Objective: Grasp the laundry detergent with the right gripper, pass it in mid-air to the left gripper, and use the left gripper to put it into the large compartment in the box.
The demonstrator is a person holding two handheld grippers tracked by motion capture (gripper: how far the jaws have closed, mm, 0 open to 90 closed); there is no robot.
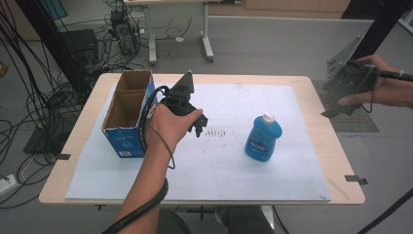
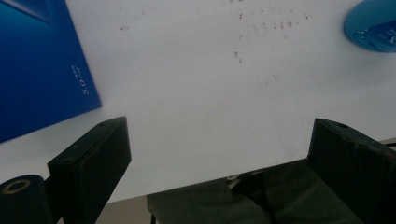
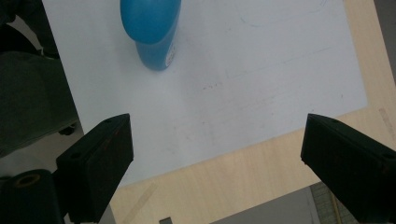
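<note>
A blue bottle (image 1: 263,139) with a white cap stands upright on the white sheet (image 1: 219,165), right of centre. An open blue cardboard box (image 1: 127,114) with two compartments stands at the left. My left gripper (image 1: 198,127) hovers just right of the box, open, with nothing between its jaws. In the left gripper view the gripper (image 2: 219,158) looks down on bare sheet, with the box (image 2: 37,70) at left and the bottle (image 2: 373,28) at top right. My right gripper (image 1: 332,111) hangs open beyond the table's right edge. From it (image 3: 217,154) the bottle (image 3: 152,32) appears at the top.
The wooden table (image 1: 336,161) shows as a border around the sheet. Faint dark marks (image 1: 219,134) dot the sheet between box and bottle. Cables and desk legs crowd the floor behind and left of the table. Black tape marks (image 1: 358,179) sit at the table's edges.
</note>
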